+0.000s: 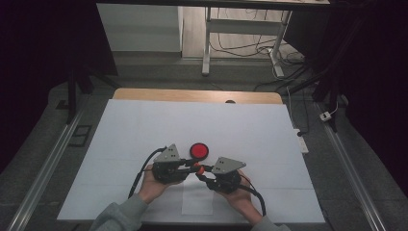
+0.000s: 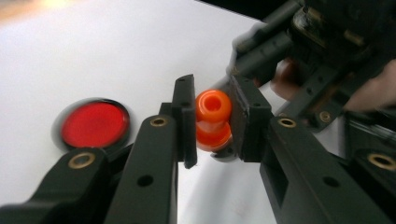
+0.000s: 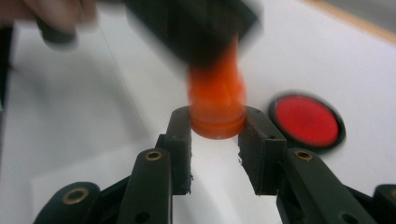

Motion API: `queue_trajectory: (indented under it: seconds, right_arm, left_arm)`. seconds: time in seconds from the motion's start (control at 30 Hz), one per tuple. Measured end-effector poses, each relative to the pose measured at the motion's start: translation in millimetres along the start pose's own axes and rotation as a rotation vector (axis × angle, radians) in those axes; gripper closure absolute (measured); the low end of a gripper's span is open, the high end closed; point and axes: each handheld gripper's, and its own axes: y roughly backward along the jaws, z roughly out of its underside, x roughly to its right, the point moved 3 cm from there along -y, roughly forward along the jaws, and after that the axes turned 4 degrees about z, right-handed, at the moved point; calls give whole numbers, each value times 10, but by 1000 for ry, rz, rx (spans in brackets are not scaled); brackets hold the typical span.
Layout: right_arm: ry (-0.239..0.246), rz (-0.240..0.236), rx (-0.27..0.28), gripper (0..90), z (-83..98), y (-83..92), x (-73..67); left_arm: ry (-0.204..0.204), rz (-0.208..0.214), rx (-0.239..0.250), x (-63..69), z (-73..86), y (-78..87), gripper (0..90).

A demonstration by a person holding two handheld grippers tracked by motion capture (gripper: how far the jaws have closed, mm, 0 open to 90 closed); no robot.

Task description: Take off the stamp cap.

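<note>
Both claws are clamped on one orange ribbed plastic connector (image 2: 213, 120), held just above the white tabletop (image 1: 144, 125): left claw (image 1: 188, 167) on one end, right claw (image 1: 204, 169) on the other. Advice: pull or twist along its axis, grips square. A red round disc (image 1: 198, 150) lies near, clear of the work.

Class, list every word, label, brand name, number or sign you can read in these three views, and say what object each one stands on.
None: no readable text in any view.
Orange plastic piece, clamped from both ends by the left gripper and right gripper: plain, no print.
Red disc with black rim: plain red face, no marking.
White table cover: blank.
Grey plates on the grippers: small holes, no lettering.
</note>
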Motion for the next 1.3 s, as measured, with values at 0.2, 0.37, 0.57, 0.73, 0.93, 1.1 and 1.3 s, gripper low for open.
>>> queue_trajectory:
  seconds: [0.2, 0.37, 0.57, 0.73, 0.93, 1.1, 1.3]
  right_arm:
    - [-50, 25, 6, 653, 85, 28, 138]
    - [-34, 30, -11, 653, 93, 31, 131]
    - [-33, 33, -8, 652, 96, 43, 141]
    - [-43, 48, 0, 652, 110, 81, 168]
    - [-56, 82, -2, 651, 170, 194, 240]
    - [-76, 104, 1, 651, 249, 295, 320]
    - [-99, 128, -2, 650, 333, 410, 362]
  left_arm:
    - [59, 23, 39, -118, 25, 119, 728]
    - [39, 30, 37, -75, 12, 97, 728]
    - [46, 40, 50, -80, 8, 115, 727]
    - [45, 53, 51, -67, 2, 110, 727]
    - [40, 50, 43, -69, 7, 123, 726]
    - [40, 43, 40, -74, 9, 132, 726]
    - [34, 35, 31, -70, 11, 132, 726]
